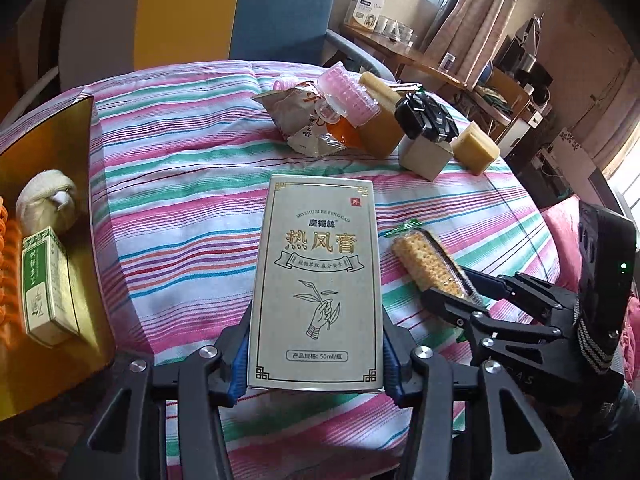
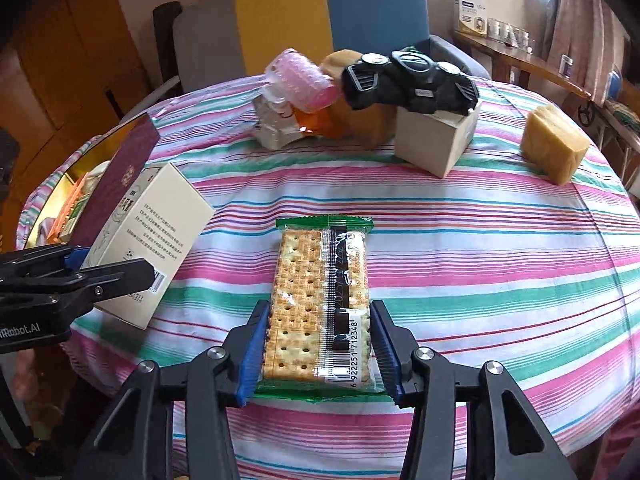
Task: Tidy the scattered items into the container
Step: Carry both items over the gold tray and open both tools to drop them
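My left gripper is shut on a pale box with gold Chinese lettering, its blue pads pressing both long sides. In the right wrist view that box hangs tilted over the striped cloth, beside the left gripper. My right gripper is shut on a clear packet of crackers with green ends; the left wrist view shows it gripping the packet. The container, a gold-lined box with a maroon outer wall, stands at the table's left edge.
Inside the container lie a white bandage roll, a small green-and-white box and something orange. At the back of the table are pink curlers, a snack packet, a black toy car on a cardboard box, and a yellow block.
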A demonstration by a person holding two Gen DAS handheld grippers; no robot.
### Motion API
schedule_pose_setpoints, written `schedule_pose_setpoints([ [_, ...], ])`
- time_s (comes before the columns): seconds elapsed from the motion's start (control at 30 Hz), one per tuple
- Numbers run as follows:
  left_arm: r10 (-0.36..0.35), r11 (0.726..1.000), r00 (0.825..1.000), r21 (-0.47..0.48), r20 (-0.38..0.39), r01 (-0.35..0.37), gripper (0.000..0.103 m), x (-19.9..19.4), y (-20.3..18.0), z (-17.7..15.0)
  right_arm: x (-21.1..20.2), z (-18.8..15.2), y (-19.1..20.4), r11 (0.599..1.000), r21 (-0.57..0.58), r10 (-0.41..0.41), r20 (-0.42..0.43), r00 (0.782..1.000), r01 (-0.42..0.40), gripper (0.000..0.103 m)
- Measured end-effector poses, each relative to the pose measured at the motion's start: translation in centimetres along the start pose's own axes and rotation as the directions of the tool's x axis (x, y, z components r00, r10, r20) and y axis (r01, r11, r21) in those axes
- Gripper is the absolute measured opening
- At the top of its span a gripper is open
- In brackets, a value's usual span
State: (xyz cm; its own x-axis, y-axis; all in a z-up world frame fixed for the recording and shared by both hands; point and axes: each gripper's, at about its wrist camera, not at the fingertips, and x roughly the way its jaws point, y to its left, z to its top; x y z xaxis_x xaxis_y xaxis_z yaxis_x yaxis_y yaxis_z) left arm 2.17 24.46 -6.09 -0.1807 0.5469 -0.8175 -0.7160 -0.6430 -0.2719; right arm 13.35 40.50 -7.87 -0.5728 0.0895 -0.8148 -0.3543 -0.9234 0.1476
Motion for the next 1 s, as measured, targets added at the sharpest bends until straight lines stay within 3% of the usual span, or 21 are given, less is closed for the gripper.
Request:
schedule_pose_setpoints([
  [0.37,0.004,0.991,0.989,-0.132,0.146,0.015,0.052,-6.1,5.2,-1.5,-0.8,2.3,6.8,0.989,-0.114,0.099,0.011,0.995,-0.097,0.049],
  [0.43,-0.032,0.983,0.985,-0.175,0.172,0.063,0.052,-7.1,6.6,-1.8,-0.9,3.2,8.4,0.982,-0.147,0.119,0.015,0.993,-0.116,0.049],
  [0.7,0.091,0.962,0.958,-0.274,0.272,-0.013,0.052,-12.2,11.4,-2.6,-0.9,6.6,15.8,0.940,-0.285,0.207,0.035,0.978,-0.189,0.049],
  [1.0,0.263,0.916,0.925,-0.371,0.274,-0.150,0.052,-13.9,18.2,-1.7,0.5,9.3,22.5,0.893,-0.375,0.275,0.013,0.961,-0.251,0.049],
])
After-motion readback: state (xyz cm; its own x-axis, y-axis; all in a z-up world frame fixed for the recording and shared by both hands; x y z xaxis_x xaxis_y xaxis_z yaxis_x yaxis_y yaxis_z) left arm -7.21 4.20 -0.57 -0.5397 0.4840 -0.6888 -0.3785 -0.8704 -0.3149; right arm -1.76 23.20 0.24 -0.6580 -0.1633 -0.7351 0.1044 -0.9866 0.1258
